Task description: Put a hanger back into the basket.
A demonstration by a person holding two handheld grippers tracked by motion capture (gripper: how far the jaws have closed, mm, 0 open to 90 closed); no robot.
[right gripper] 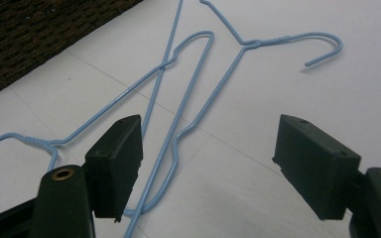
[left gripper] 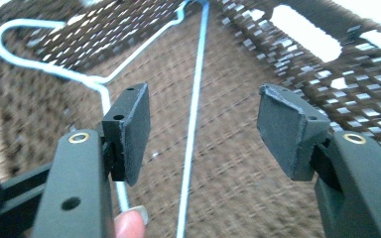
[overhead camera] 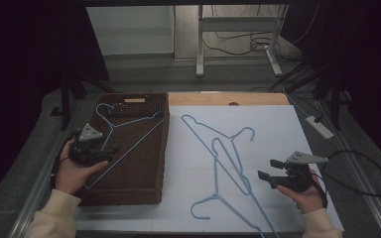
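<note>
A: Where is the left gripper [overhead camera: 110, 154]?

B: Over the brown basket [overhead camera: 144, 191] at the table's left. Its jaws stand wide apart with nothing pressed between them. A blue hanger [left gripper: 193, 124] lies in the basket below them, its hook toward the far left corner.

A: And the right gripper [overhead camera: 269, 169]?

B: Low over the white sheet [overhead camera: 278, 129] at the right, jaws spread, holding nothing. Just ahead of it lie two more blue hangers [right gripper: 203, 89], crossed over each other on the sheet, beside the basket.

A: Do the pads touch any wire?

B: No, both pairs are clear of the hangers.
</note>
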